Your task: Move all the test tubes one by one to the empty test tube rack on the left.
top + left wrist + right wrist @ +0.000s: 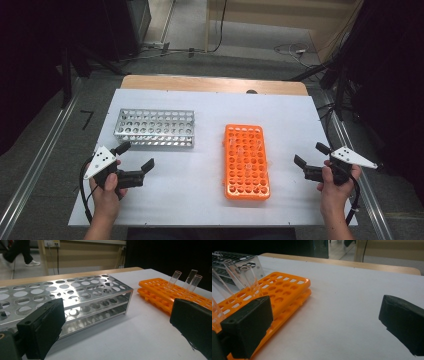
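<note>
White worktop (200, 195) | both jaws wide, nothing held — left hand-held gripper (135, 157), right hand-held gripper (311, 154) | approach a clear tube (175, 278) in orange rack (245, 160) squarely — grip lightly.

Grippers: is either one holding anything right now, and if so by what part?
Nothing is held. The left gripper and right gripper both stand open over the white table, apart from the metal rack and the orange rack.

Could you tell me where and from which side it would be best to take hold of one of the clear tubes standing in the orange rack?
Probably by its bare upper part: each clear tube leans up out of the orange rack. Come with the open right claw, which is nearest.
</note>
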A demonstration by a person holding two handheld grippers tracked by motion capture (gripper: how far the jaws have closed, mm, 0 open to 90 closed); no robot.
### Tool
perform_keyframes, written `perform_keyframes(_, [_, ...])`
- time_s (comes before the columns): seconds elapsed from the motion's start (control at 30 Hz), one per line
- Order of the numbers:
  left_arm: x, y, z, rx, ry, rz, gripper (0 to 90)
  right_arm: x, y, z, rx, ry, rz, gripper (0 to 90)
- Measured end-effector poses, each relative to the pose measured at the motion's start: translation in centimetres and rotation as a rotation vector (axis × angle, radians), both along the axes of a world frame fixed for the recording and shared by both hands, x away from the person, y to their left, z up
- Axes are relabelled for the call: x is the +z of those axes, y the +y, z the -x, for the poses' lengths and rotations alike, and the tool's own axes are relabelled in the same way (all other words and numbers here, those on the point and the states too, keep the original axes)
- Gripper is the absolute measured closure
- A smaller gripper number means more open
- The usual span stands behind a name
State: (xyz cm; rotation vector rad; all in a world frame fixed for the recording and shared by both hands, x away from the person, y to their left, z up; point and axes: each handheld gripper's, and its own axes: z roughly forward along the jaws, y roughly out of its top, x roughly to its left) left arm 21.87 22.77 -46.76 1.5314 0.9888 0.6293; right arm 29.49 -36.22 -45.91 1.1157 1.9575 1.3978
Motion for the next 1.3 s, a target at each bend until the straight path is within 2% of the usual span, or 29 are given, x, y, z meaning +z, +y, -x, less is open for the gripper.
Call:
perform_keyframes(0.3, [0.0, -0.2, -0.1, -0.009, 0.005, -0.003, 0.0, 0.5, 0.8, -0.1, 0.043, 0.030, -0.002, 0.0])
perform_keyframes(0.33, [0.0, -0.3, -0.1, -0.012, 0.003, -0.004, 0.0, 0.6, 1.0, 0.0, 0.047, 0.030, 0.001, 2.2])
perform_keyframes(0.53, [-0.1, -0.5, -0.1, -0.020, 0.007, -0.010, 0.0, 1.3, 1.9, 0.0, 0.108, 0.037, 0.000, 4.9])
perform_keyframes(0.63, [0.1, -0.5, 0.0, -0.023, 0.004, -0.009, 0.0, 1.3, 2.3, 0.1, 0.169, 0.046, -0.028, 12.5])
perform_keyframes(0.7, [0.0, -0.6, 0.0, -0.026, 0.005, -0.009, 0.0, 1.3, 2.6, 0.2, 0.232, 0.058, -0.042, 14.5])
perform_keyframes(0.83, [-0.1, -0.6, -0.1, -0.028, 0.008, -0.013, 0.0, 1.3, 3.5, 0.7, 0.317, 0.083, -0.042, 20.6])
perform_keyframes(0.93, [0.0, -0.7, -0.1, -0.029, 0.008, -0.012, 0.0, 1.3, 4.3, 1.1, 0.390, 0.091, -0.025, 22.8])
perform_keyframes(1.1, [0.0, -0.8, 0.0, -0.031, 0.007, -0.015, 0.0, 0.7, 5.1, 0.9, 0.440, 0.124, -0.022, 34.3])
perform_keyframes(1.3, [0.0, -0.9, 0.0, -0.036, 0.007, -0.018, 0.0, -0.3, 6.2, 0.6, 0.475, 0.181, 0.028, 47.3])
